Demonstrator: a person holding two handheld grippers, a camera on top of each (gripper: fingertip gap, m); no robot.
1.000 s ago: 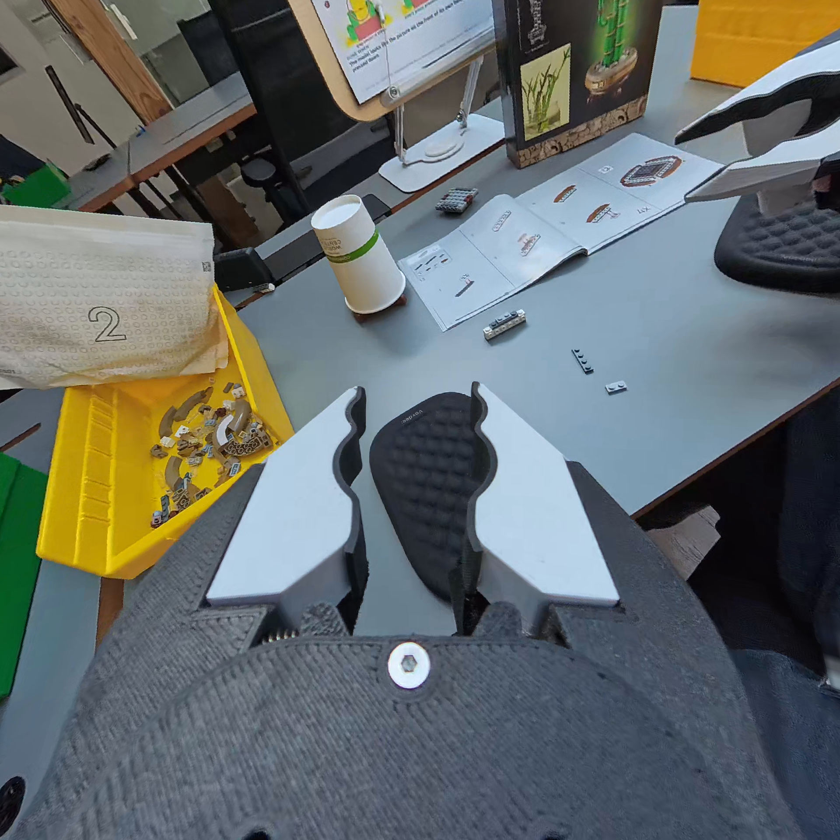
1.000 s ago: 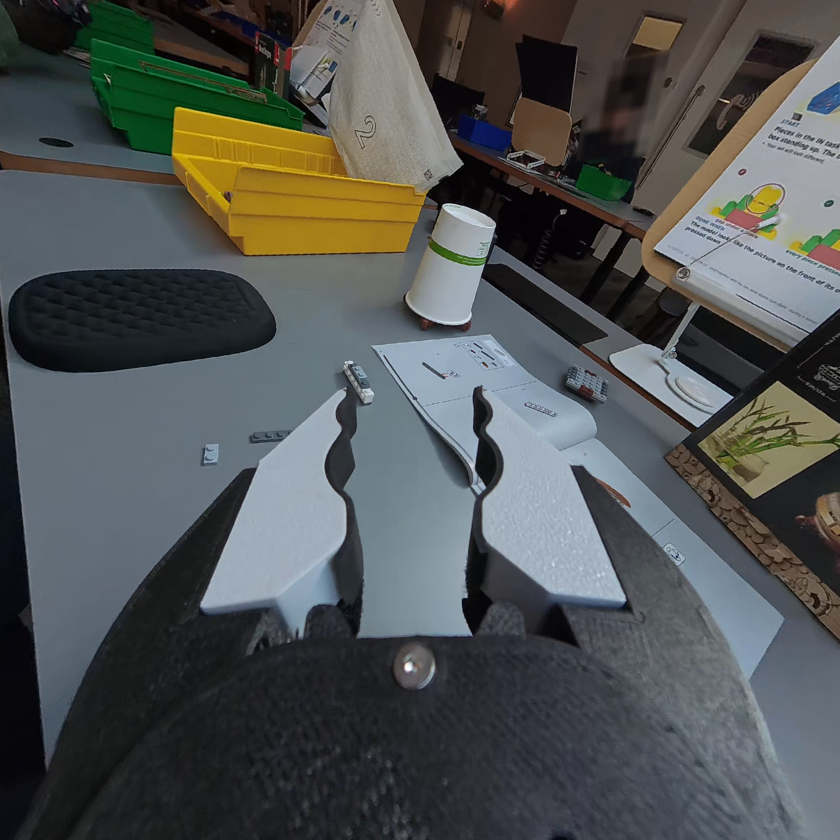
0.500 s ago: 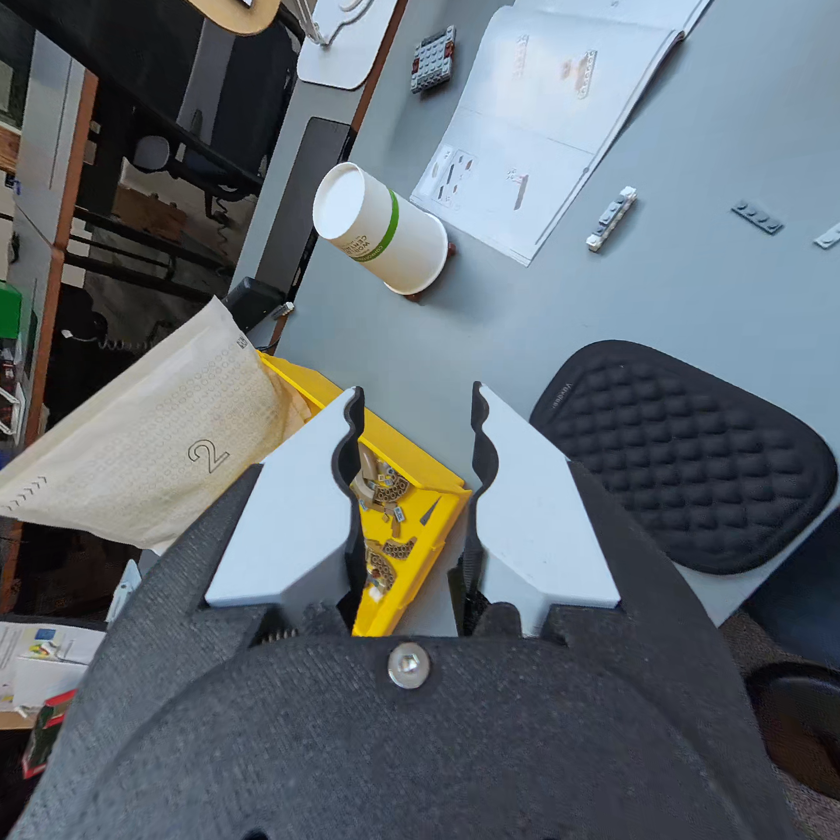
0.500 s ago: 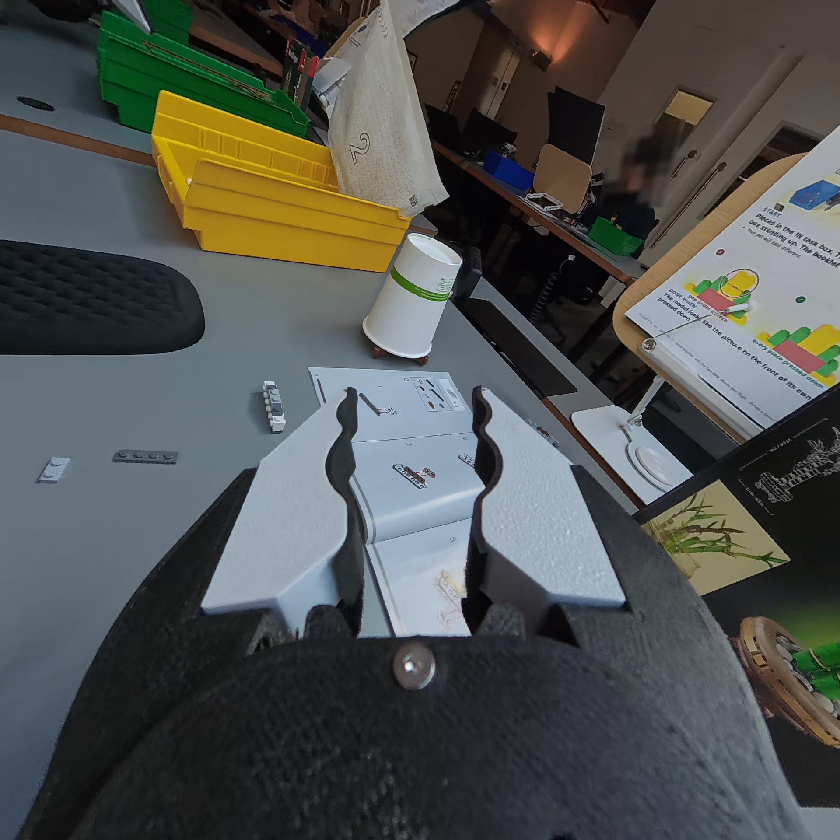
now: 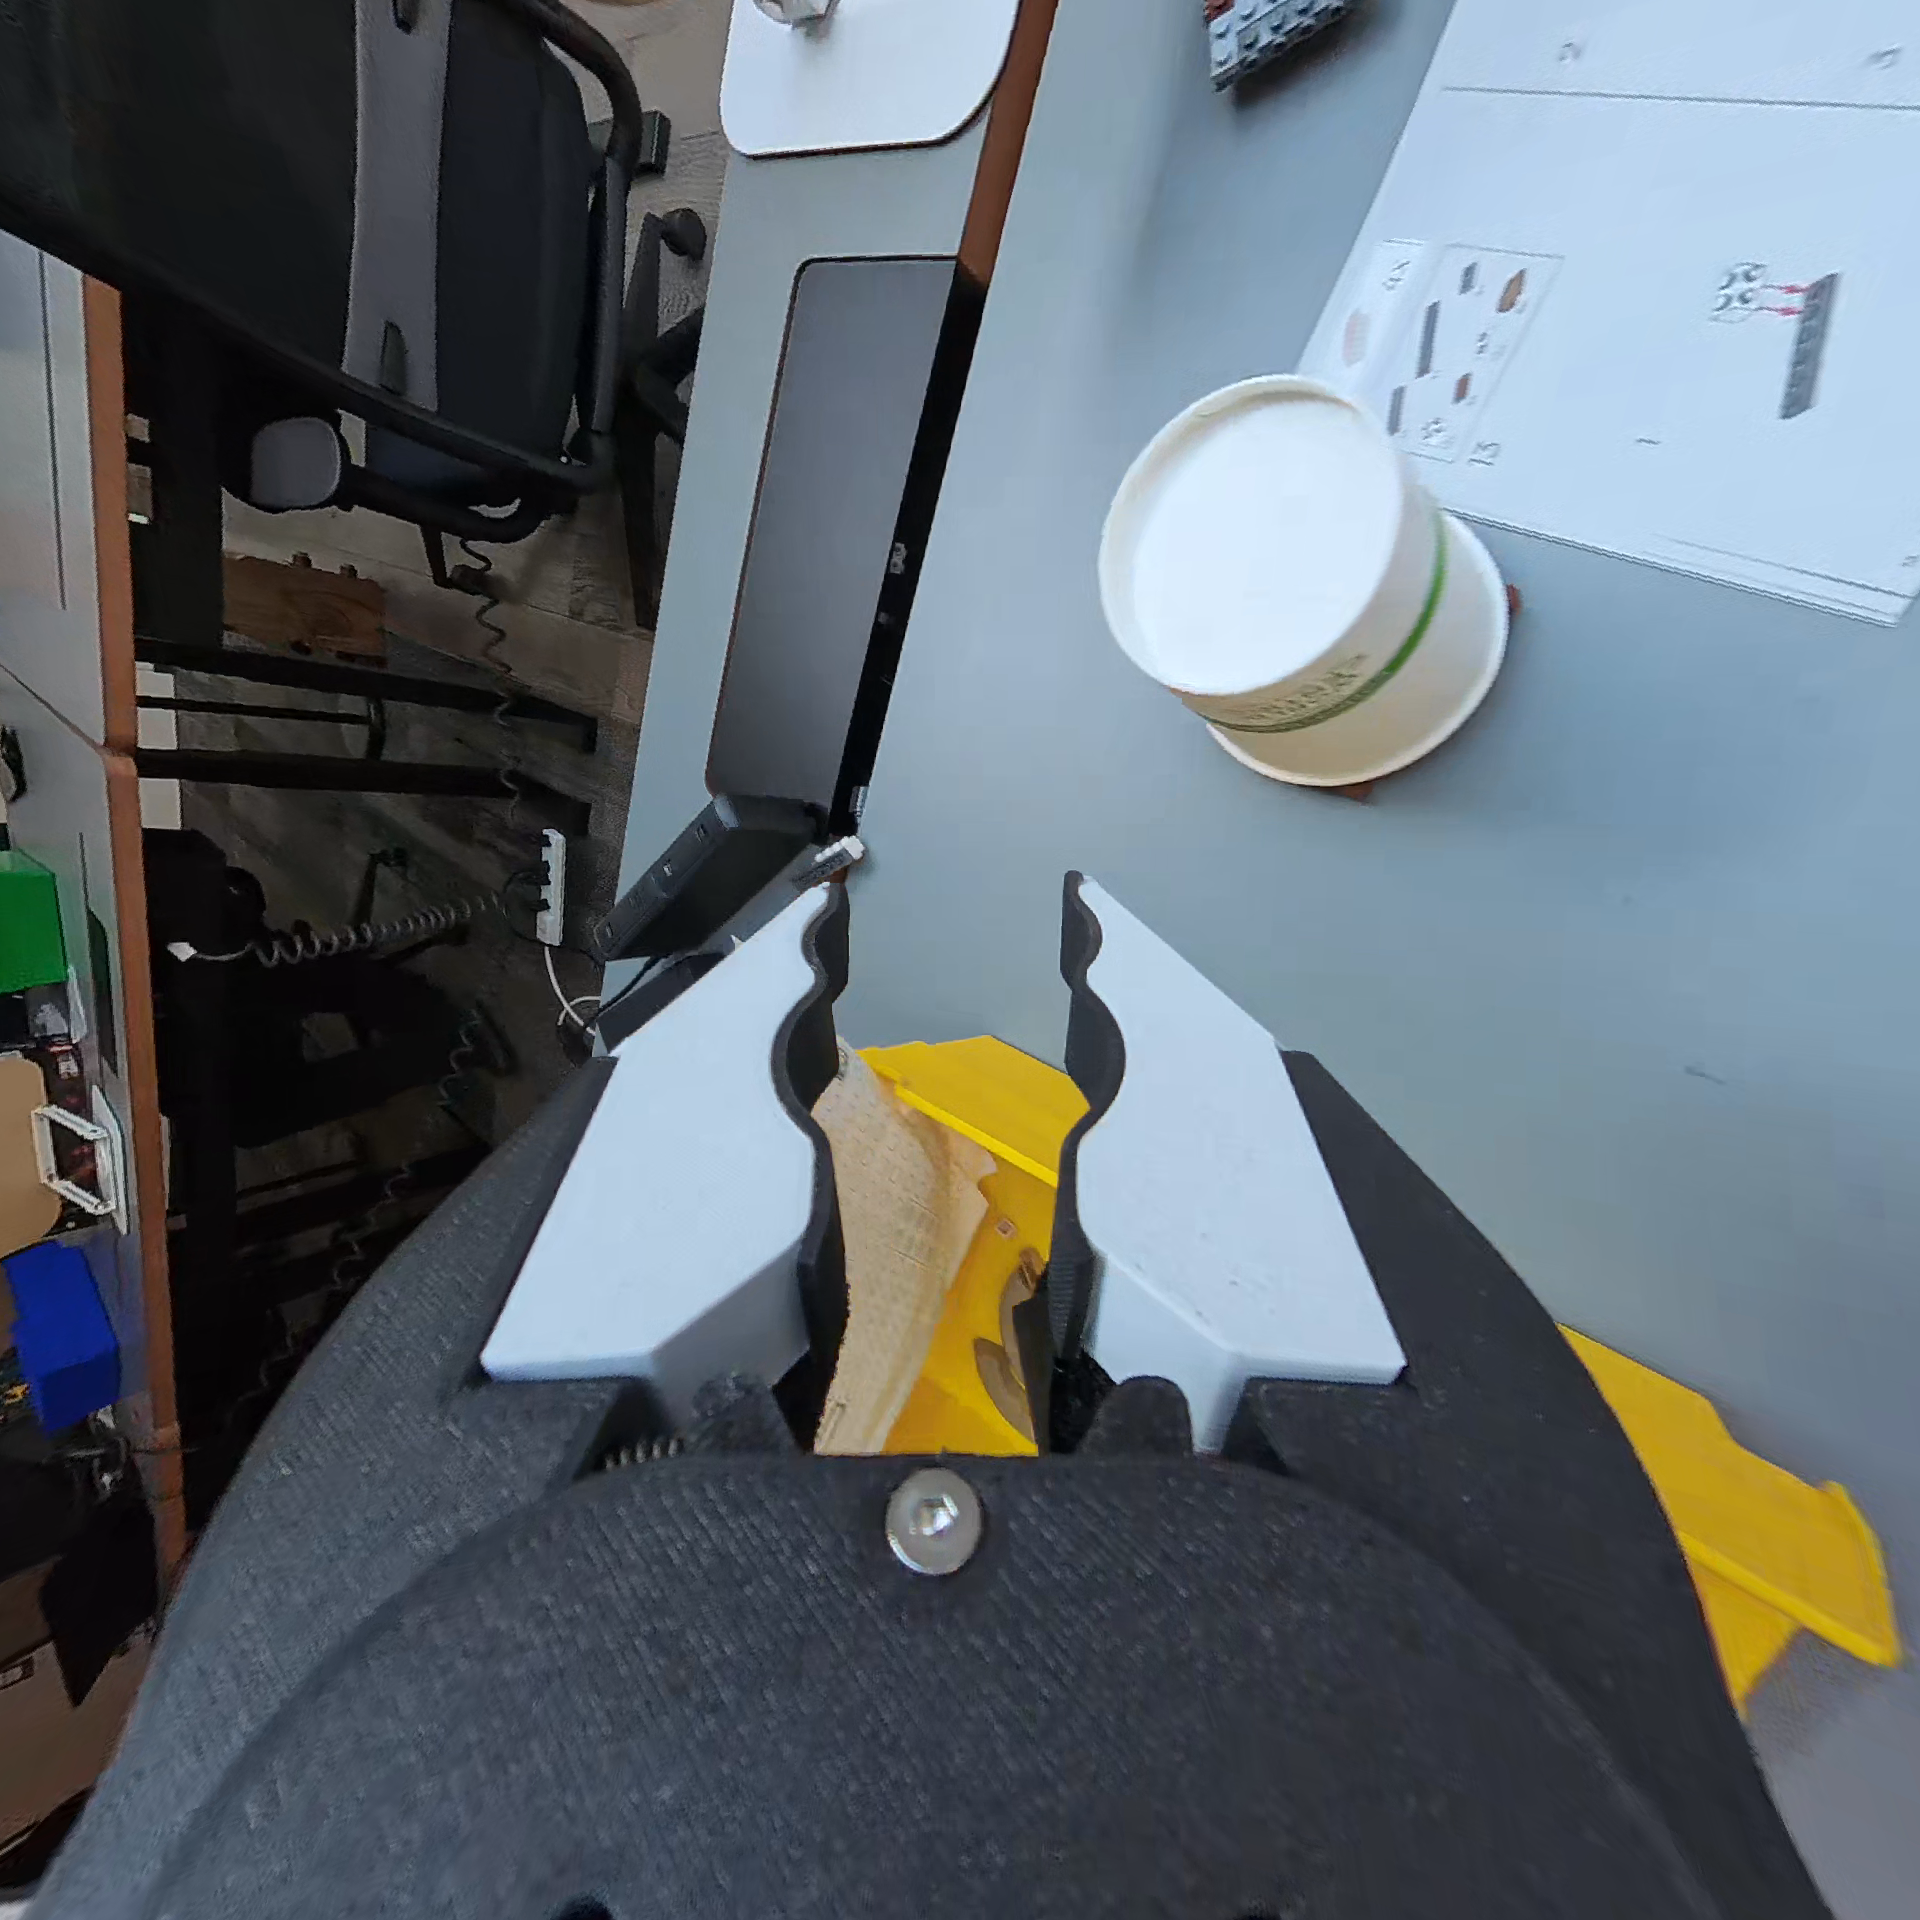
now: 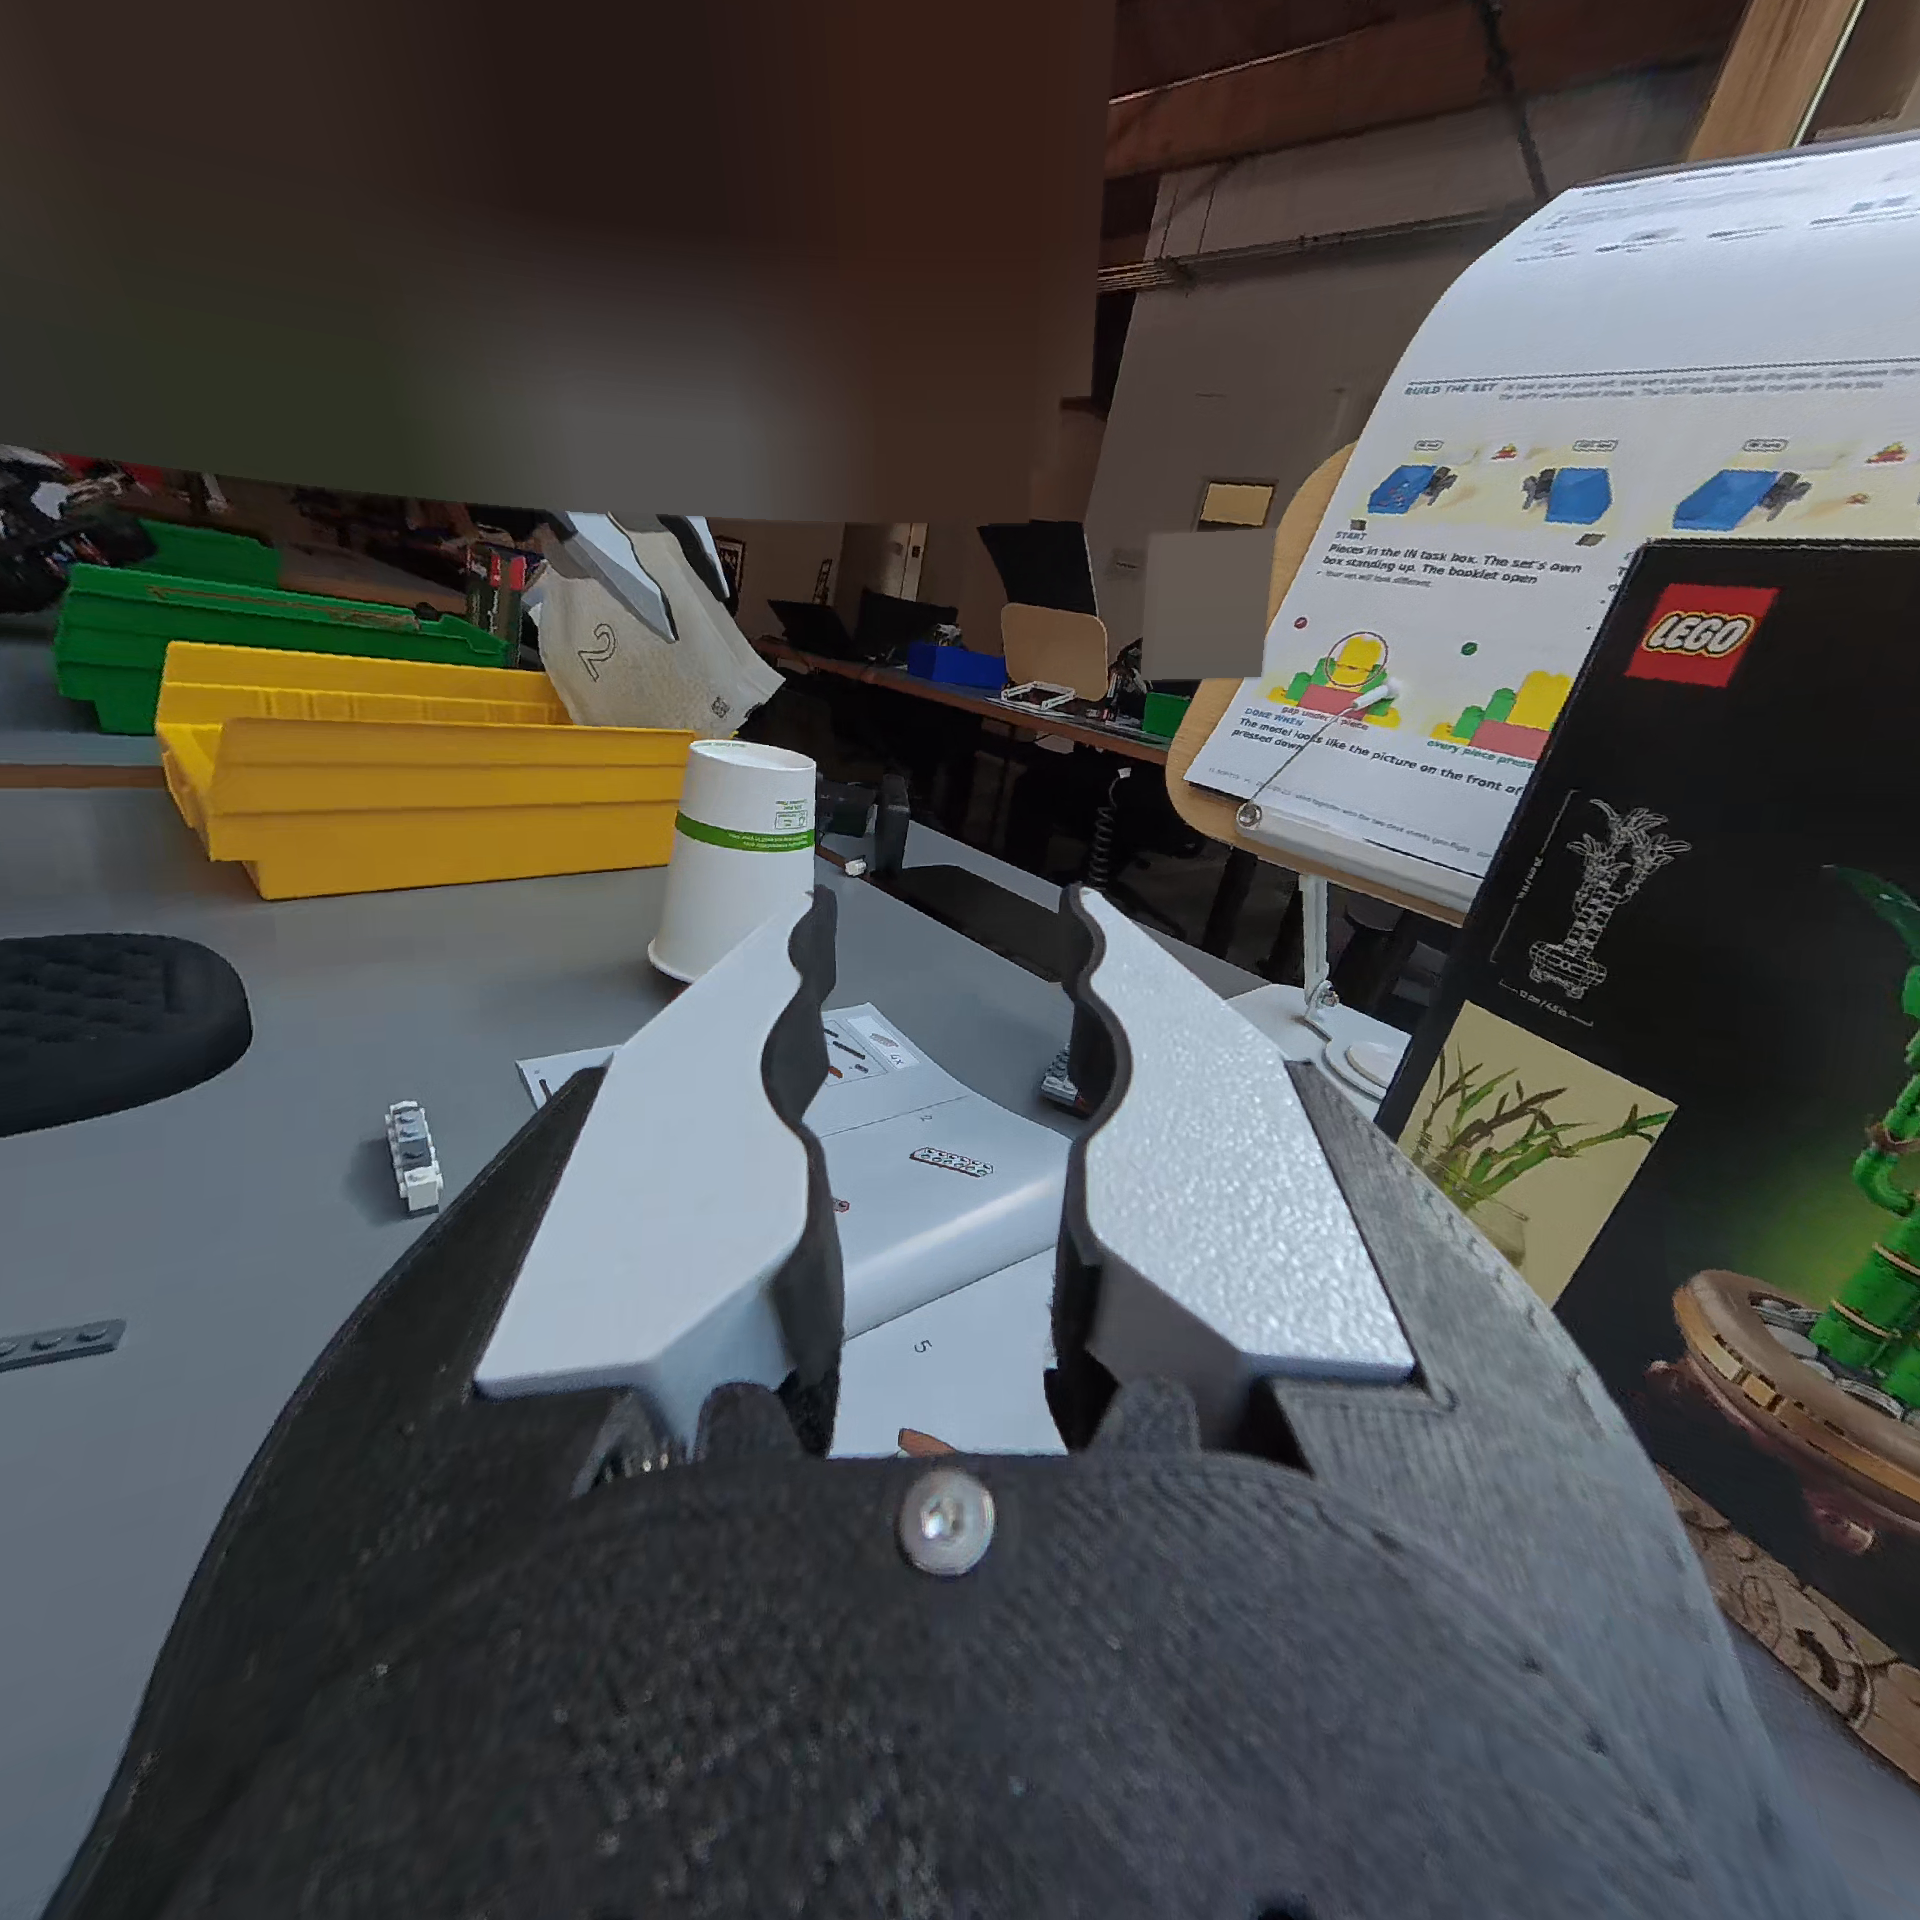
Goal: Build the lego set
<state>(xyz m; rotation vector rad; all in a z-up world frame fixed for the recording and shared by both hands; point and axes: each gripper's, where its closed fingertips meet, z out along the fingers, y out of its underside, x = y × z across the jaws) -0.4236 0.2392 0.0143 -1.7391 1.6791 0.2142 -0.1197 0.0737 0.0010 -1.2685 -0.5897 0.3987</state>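
Grey flat table [image 5: 1558, 987] carries everything. Biggest item: black cardboard set box [image 6: 1714, 935], upright at the right edge of the right wrist view, with a paper instruction sheet on a wooden stand [image 6: 1507, 582] behind it. Yellow plastic bin [image 6: 416, 800] sits far left of the table; a beige paper parts bag [image 6: 644, 665] leans in it. Open white instruction booklet [image 6: 935, 1205] lies flat mid-table, just beyond the right gripper [image 6: 945, 935]. Black padded wrist rest [image 6: 104, 1018] lies on the table to the left. White paper cup with a green band [image 5: 1299, 582] stands upside down, rim on the table, between bin and booklet.

Small stuff: a short grey-and-white brick assembly [image 6: 414, 1155] lies left of the booklet, a thin dark grey plate strip [image 6: 62, 1345] nearer the table edge, and a dark grey studded plate [image 5: 1283, 31] beyond the booklet.

Left gripper [image 5: 951, 904] hangs above the bin corner, fingers spread, nothing between them; bag and a few tan pieces show below. Right gripper fingers also spread and empty, low over the booklet.

Step, as judged: fetching the next piece from the bin, build barely started. Next move calls for lowering the left fingers into the bin clear of the bag, singling out one small part and pinching it squarely; the loose pile and bag could crowd the grasp.
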